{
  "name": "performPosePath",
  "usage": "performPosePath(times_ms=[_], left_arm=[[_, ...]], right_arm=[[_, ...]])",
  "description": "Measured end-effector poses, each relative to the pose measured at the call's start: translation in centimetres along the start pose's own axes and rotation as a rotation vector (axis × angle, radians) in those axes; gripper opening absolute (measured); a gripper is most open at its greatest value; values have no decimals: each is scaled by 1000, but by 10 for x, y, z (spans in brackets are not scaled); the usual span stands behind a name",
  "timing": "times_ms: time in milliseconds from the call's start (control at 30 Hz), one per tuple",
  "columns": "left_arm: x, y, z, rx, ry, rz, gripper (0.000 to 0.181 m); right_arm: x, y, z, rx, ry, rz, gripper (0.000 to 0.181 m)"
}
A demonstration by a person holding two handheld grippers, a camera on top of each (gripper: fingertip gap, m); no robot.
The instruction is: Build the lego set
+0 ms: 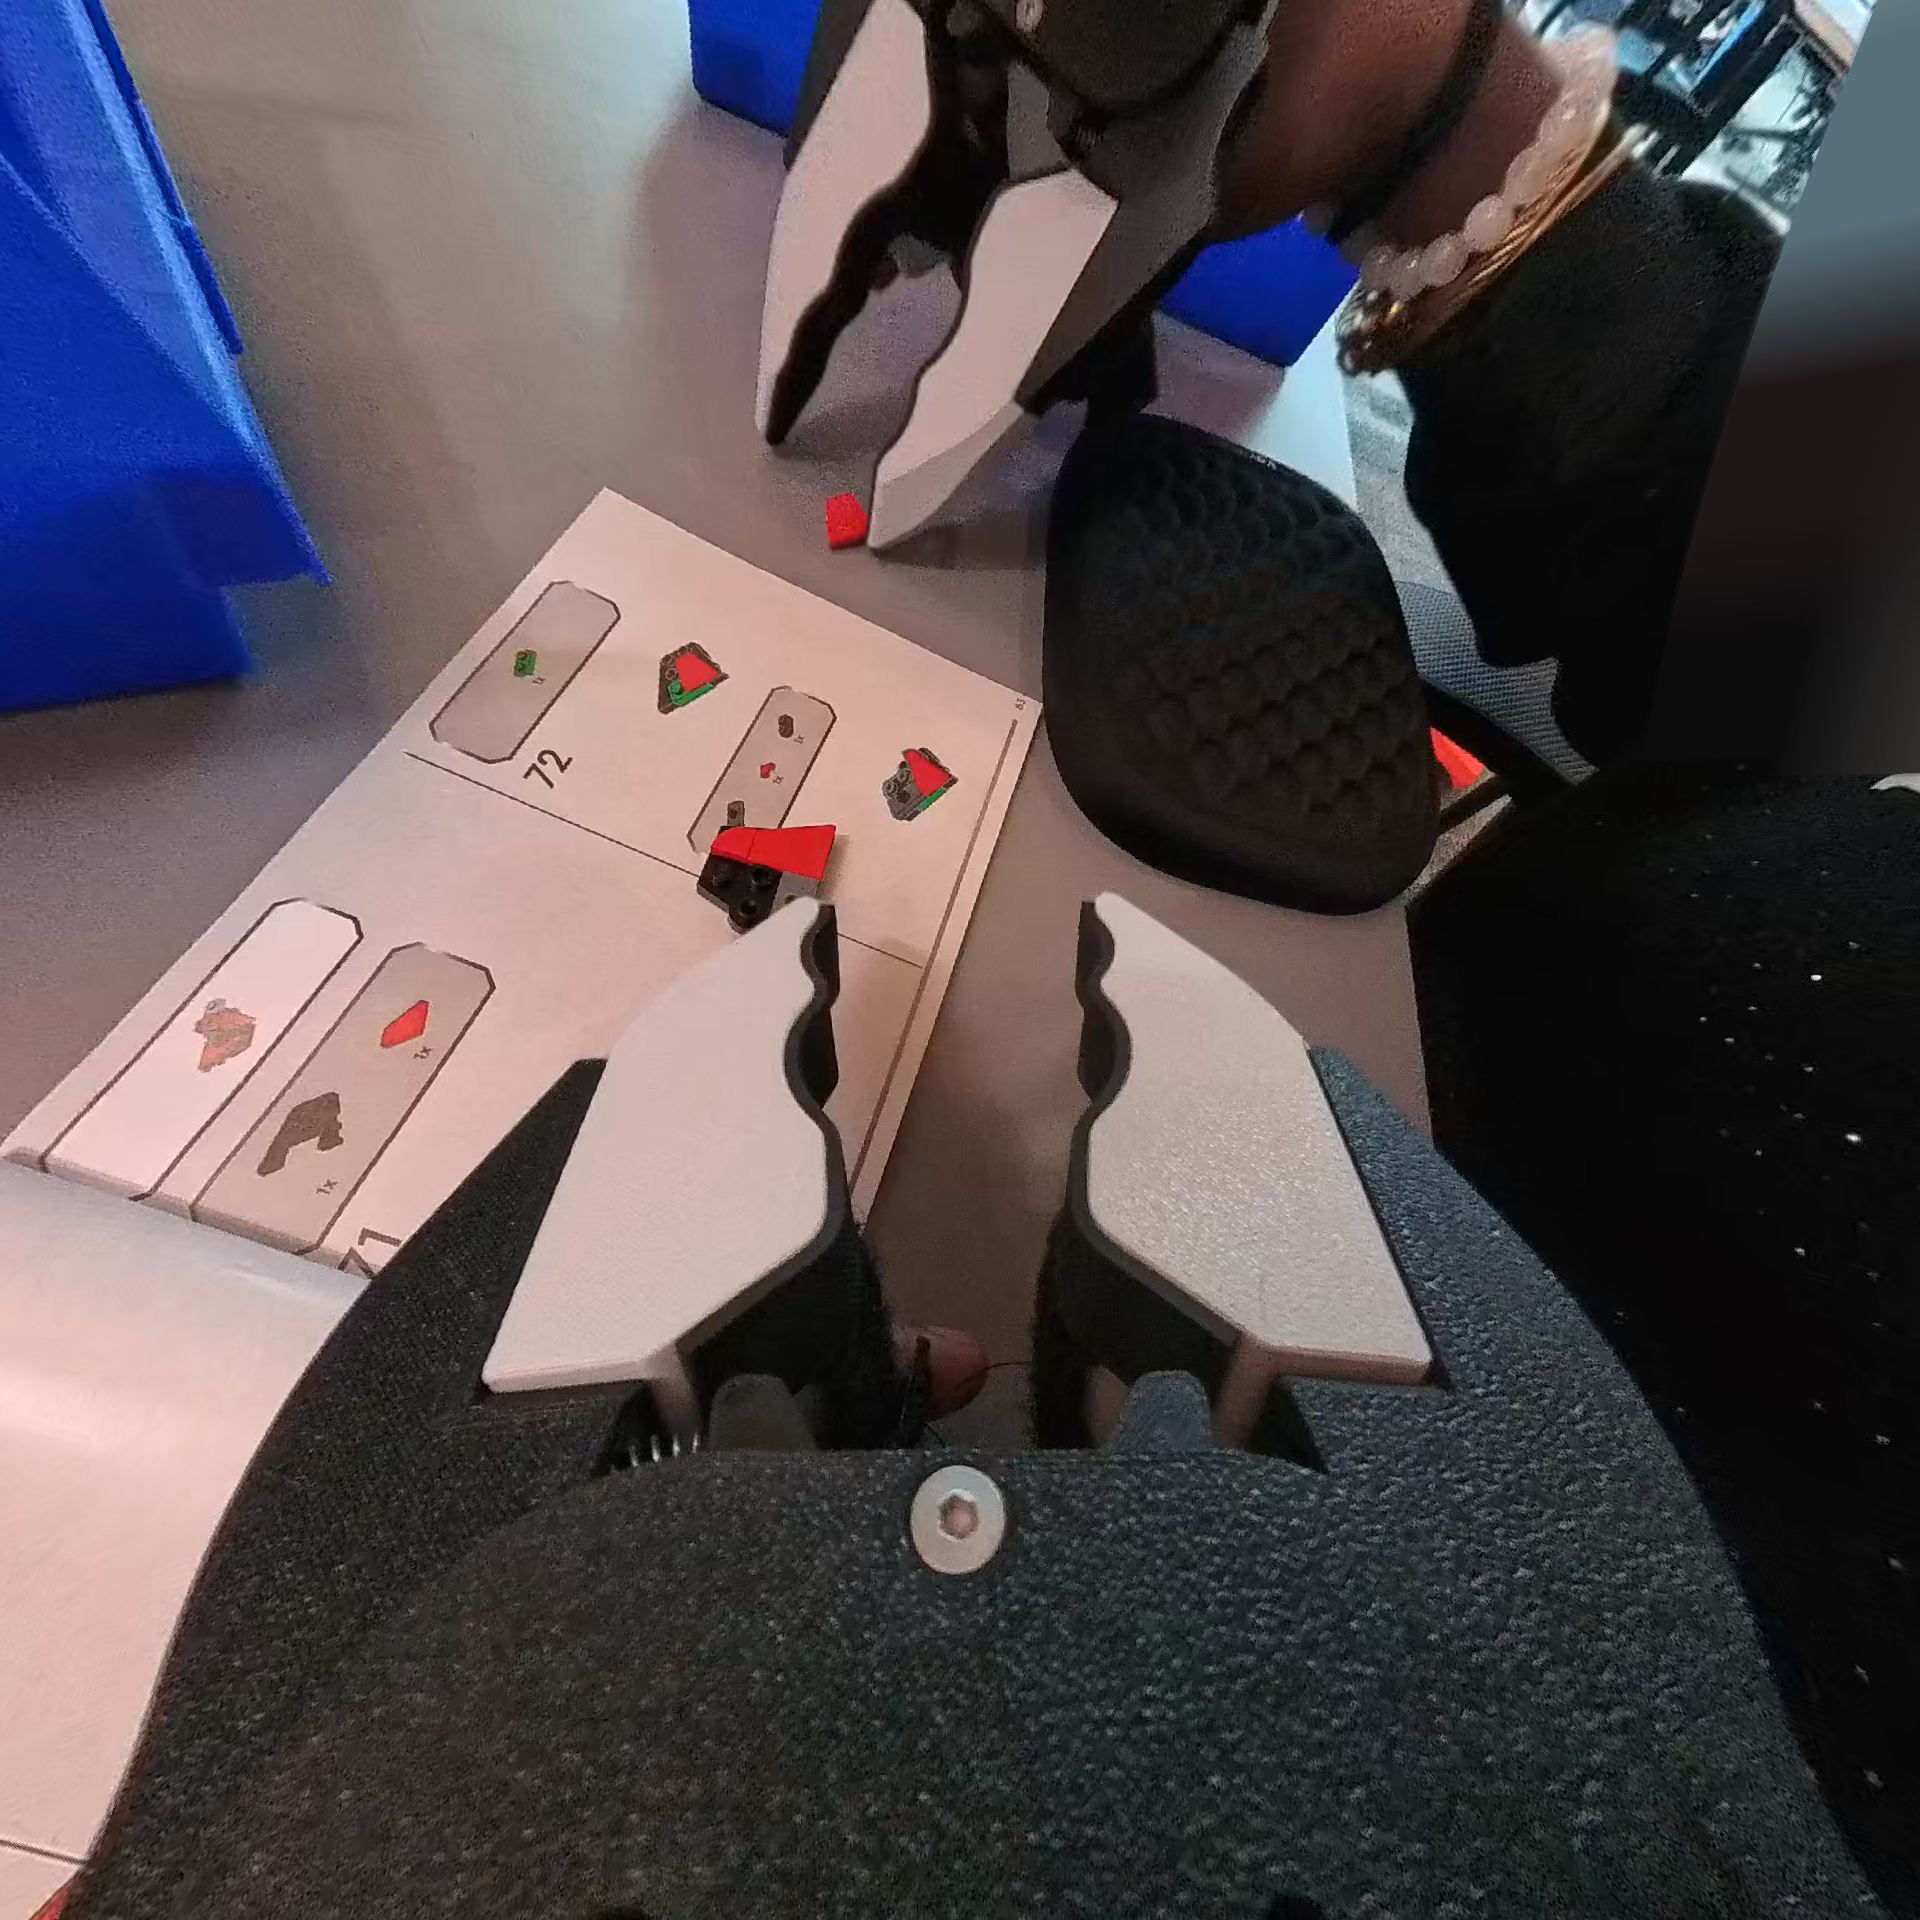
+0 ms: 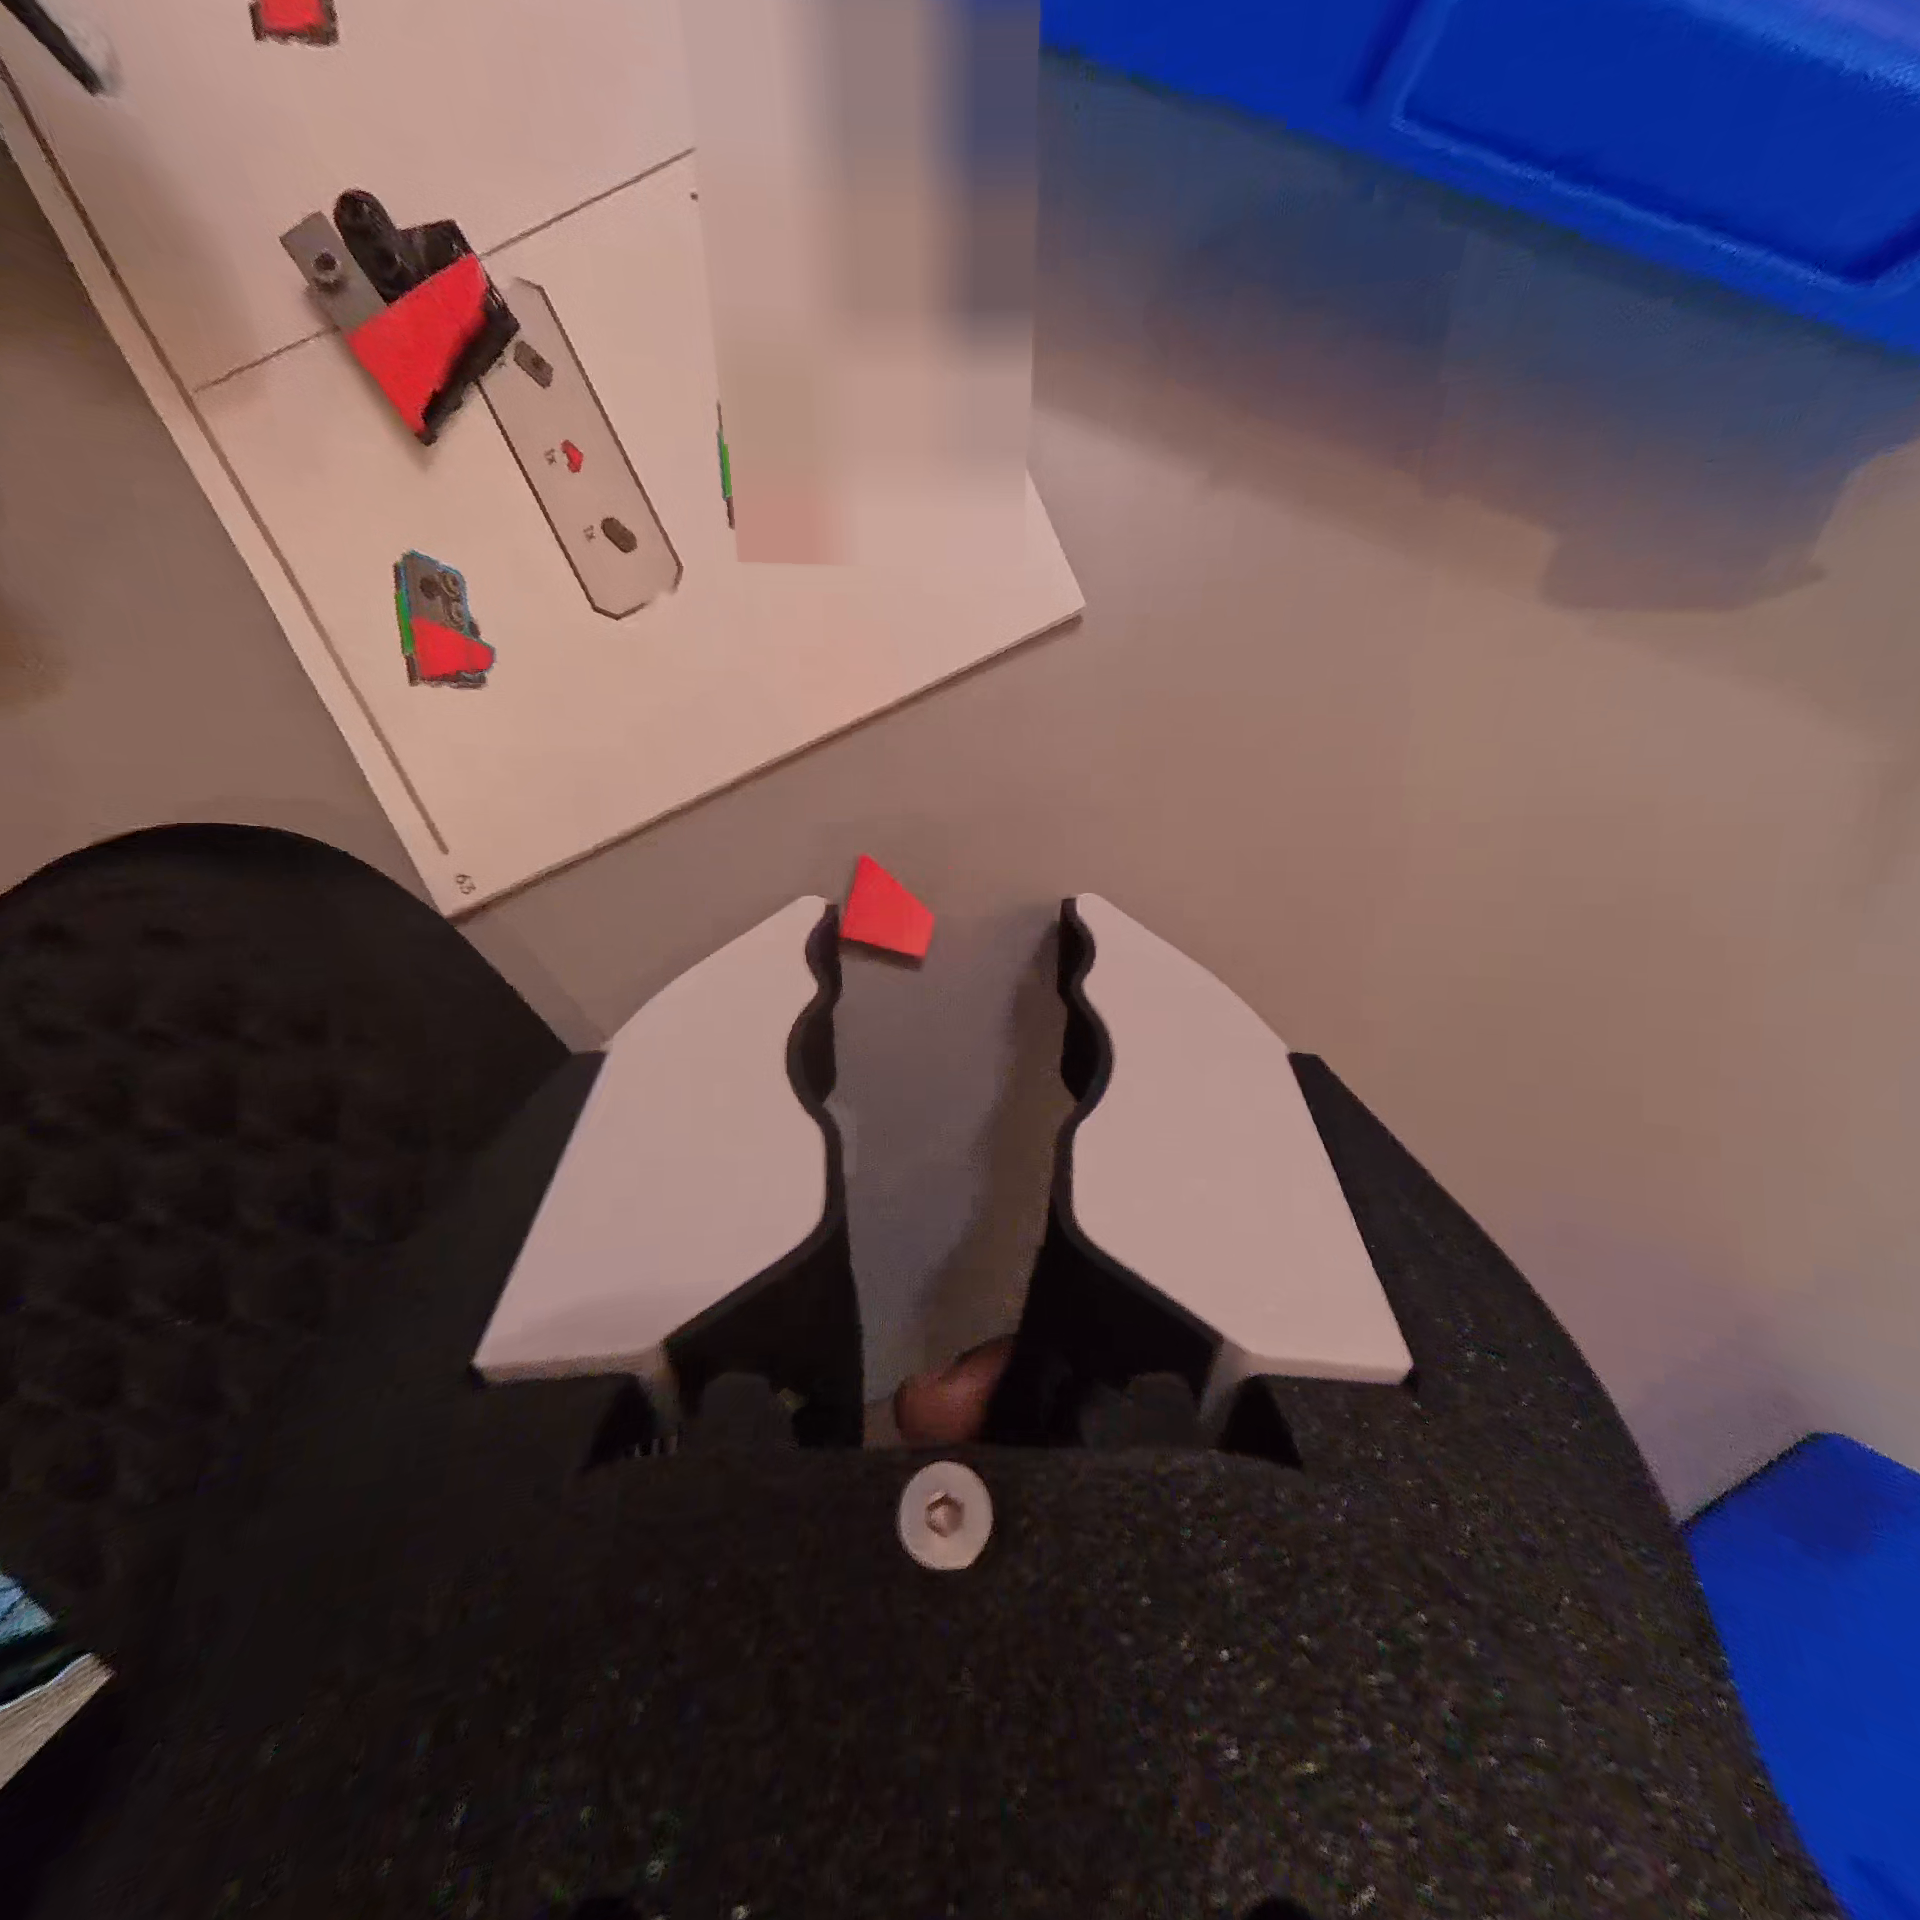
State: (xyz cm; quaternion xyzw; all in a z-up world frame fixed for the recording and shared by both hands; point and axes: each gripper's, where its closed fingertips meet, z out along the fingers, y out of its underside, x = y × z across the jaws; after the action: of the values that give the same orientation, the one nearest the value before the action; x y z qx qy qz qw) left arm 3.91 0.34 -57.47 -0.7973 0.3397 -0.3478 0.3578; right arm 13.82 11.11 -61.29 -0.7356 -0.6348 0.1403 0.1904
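Observation:
A small black, grey and red lego assembly point(image 1: 771, 864) lies on the open instruction booklet point(image 1: 582, 935); it also shows in the right wrist view point(image 2: 410, 312) on the booklet point(image 2: 582, 665). A loose small red wedge piece point(image 1: 846, 517) lies on the grey table beyond the booklet's corner. My left gripper point(image 1: 951, 920) is open and empty, its left fingertip just short of the assembly. My right gripper point(image 2: 945, 914) is open, tips down at the table, with the red wedge point(image 2: 885, 916) lying between its fingertips near the left one. The right gripper also shows in the left wrist view point(image 1: 831, 488).
Blue plastic bins stand around the table: at the left point(image 1: 114, 395), behind the right gripper point(image 1: 748, 52), at the far right point(image 2: 1558, 156) and at the near right corner point(image 2: 1818, 1621). A black textured pad point(image 1: 1236, 665) lies right of the booklet. A person's wrist with bracelets point(image 1: 1475, 239) holds the right gripper. Some 15 centimetres of space lies between my two pairs of fingers.

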Motion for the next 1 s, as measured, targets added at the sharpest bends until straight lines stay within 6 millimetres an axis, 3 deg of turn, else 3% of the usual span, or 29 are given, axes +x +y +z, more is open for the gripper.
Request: performPosePath(times_ms=[100, 233, 400, 500, 667, 900, 1000], left_arm=[[0, 1, 0, -4, -1, 0, 43], [0, 0, 0, 0, 6, -11, 43], [1, 1, 1, -8, 3, 3, 43], [0, 1, 1, -9, 3, 1, 43], [0, 3, 2, -20, 1, 2, 43], [-1, 4, 3, -24, -14, 7, 43], [-2, 3, 2, -20, -18, 2, 42]], right_arm=[[-13, -25, -4, 74, -13, -48, 38], [-59, -71, 5, 231, -161, -181, 35], [-86, -89, 28, 240, -257, -261, 40], [-88, -92, 37, 233, -253, -281, 40], [-87, -89, 41, 190, -249, -309, 25], [-61, -69, 31, 85, -207, -310, 28], [-51, -80, 11, 151, -219, -270, 41]])
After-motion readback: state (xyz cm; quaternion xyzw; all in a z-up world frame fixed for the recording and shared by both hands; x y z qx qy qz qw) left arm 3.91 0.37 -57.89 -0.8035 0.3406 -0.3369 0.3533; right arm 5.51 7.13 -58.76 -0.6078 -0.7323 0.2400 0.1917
